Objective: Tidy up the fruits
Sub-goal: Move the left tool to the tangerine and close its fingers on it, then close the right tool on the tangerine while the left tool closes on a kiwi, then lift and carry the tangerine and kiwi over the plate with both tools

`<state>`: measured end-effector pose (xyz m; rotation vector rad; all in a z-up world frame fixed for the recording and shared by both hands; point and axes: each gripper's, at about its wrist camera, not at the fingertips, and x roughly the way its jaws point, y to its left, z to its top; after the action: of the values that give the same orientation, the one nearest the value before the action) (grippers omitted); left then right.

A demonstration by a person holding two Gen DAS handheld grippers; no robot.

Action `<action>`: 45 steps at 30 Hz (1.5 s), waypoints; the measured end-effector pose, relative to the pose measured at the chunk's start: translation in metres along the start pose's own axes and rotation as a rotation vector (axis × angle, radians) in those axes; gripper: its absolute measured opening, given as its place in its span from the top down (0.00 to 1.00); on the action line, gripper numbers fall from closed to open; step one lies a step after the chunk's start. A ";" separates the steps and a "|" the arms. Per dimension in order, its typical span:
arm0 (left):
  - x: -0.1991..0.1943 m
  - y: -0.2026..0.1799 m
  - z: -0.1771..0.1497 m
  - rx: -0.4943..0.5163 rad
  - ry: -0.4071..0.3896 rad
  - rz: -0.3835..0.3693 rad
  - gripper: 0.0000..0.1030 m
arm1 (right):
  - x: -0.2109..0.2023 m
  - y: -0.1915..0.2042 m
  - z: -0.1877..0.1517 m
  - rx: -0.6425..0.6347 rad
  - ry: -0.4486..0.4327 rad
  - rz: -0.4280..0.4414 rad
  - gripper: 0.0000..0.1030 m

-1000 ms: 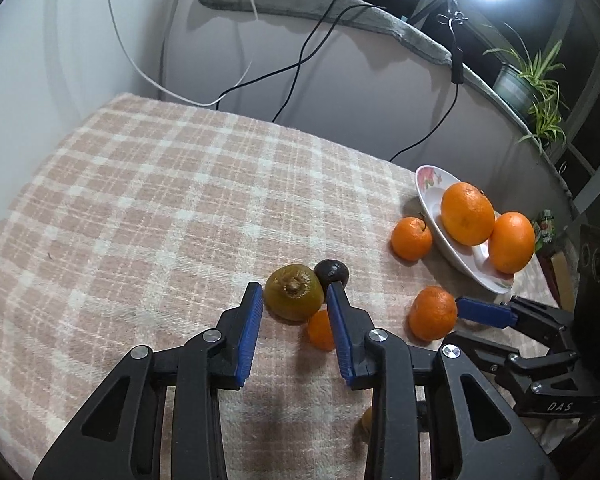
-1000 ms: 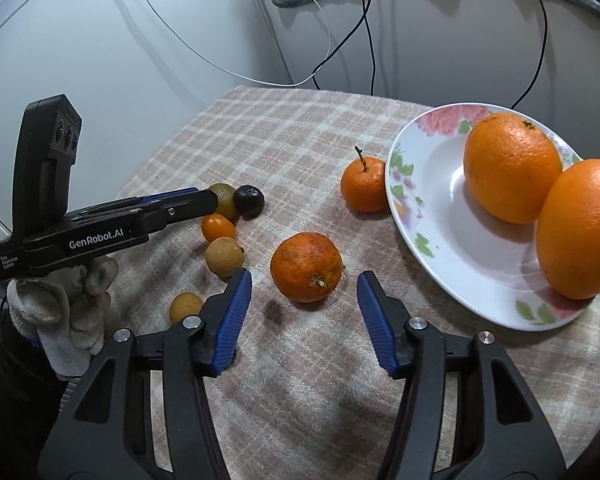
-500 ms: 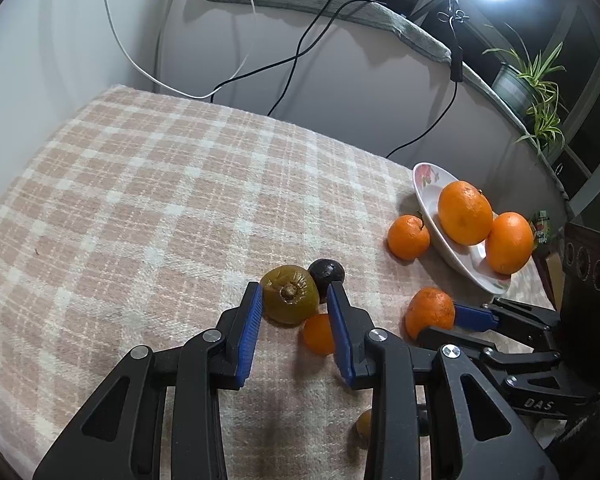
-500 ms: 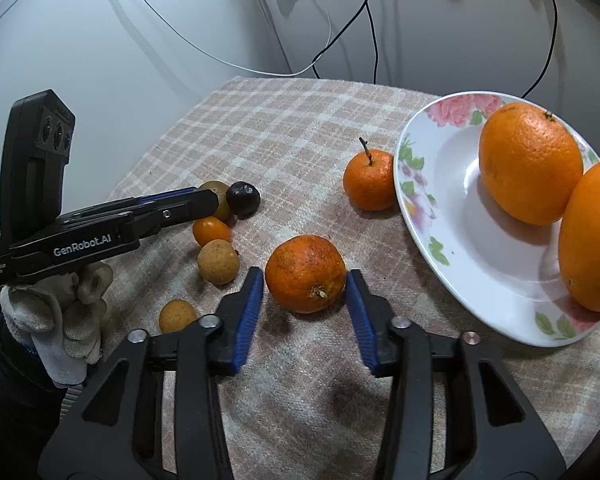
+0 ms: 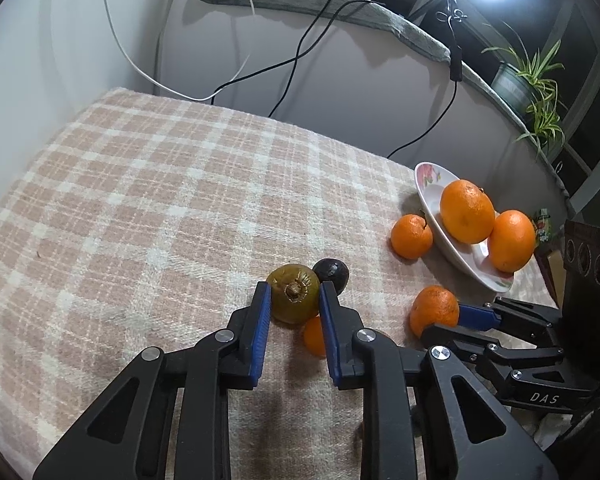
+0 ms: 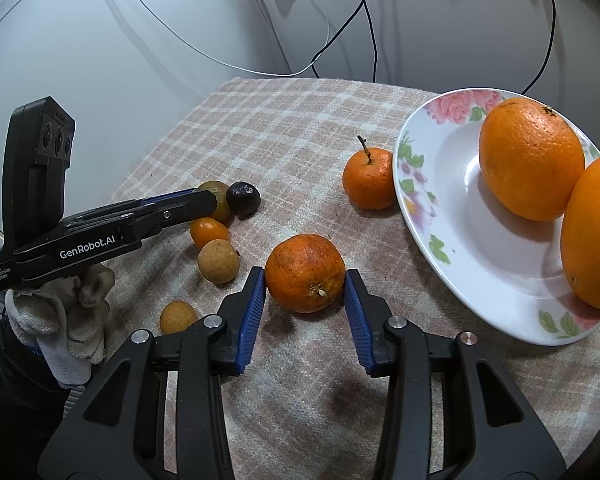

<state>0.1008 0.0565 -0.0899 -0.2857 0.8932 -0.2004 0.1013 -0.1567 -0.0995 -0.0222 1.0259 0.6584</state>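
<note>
Right wrist view: the right gripper (image 6: 305, 284) jaws, just closed, clasp a round, dimpled orange mandarin (image 6: 305, 273) by its sides on the checked cloth (image 6: 284, 128) beside the floral plate (image 6: 452, 216); likely light, firm, bruisable.

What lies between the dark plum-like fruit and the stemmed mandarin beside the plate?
Nothing: in the right wrist view, only bare checked cloth runs from the dark fruit to the stemmed mandarin. The left wrist view agrees.
</note>
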 end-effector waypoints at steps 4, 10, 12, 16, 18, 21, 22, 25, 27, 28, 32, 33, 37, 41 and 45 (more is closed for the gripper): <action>0.001 -0.001 0.002 0.004 0.009 0.013 0.61 | -0.001 0.001 0.000 -0.007 0.002 -0.004 0.60; 0.007 -0.004 0.005 0.033 0.027 0.023 0.54 | -0.001 0.002 0.000 -0.009 0.003 -0.007 0.60; 0.009 -0.004 0.006 0.028 0.038 -0.001 0.59 | -0.001 0.002 0.000 -0.012 0.003 -0.009 0.60; 0.009 -0.001 0.007 0.010 0.034 -0.009 0.73 | -0.001 0.002 0.000 -0.013 0.003 -0.009 0.60; 0.008 0.001 0.006 0.000 0.032 -0.014 0.74 | -0.001 0.002 -0.001 -0.010 -0.001 -0.007 0.60; 0.005 0.000 0.004 0.000 0.022 -0.011 0.75 | -0.002 0.001 -0.001 -0.004 -0.007 -0.002 0.60; 0.003 0.000 0.004 -0.003 0.017 -0.013 0.75 | -0.003 0.001 -0.001 -0.002 -0.011 -0.001 0.60; -0.002 -0.003 0.004 -0.002 0.003 -0.020 0.75 | -0.009 0.001 -0.002 0.006 -0.025 0.008 0.60; -0.006 -0.005 0.005 0.005 -0.005 -0.022 0.75 | -0.014 0.001 -0.003 0.009 -0.034 0.012 0.60; -0.008 -0.007 0.006 0.009 -0.011 -0.023 0.75 | -0.017 0.001 -0.003 0.011 -0.039 0.016 0.60; -0.014 -0.013 0.009 0.013 -0.030 -0.032 0.75 | -0.026 0.001 -0.005 0.023 -0.059 0.025 0.60; -0.015 -0.014 0.009 0.014 -0.033 -0.035 0.75 | -0.029 0.001 -0.005 0.026 -0.066 0.026 0.60; -0.019 -0.024 0.011 0.033 -0.048 -0.047 0.75 | -0.044 -0.002 -0.007 0.038 -0.101 0.021 0.60; -0.022 -0.029 0.014 0.033 -0.059 -0.062 0.75 | -0.056 -0.008 -0.009 0.052 -0.124 0.011 0.60; -0.025 -0.039 0.016 0.053 -0.071 -0.072 0.75 | -0.068 -0.014 -0.010 0.057 -0.150 -0.015 0.60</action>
<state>0.0964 0.0299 -0.0494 -0.2745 0.8064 -0.2780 0.0768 -0.2049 -0.0547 0.0684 0.8990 0.6074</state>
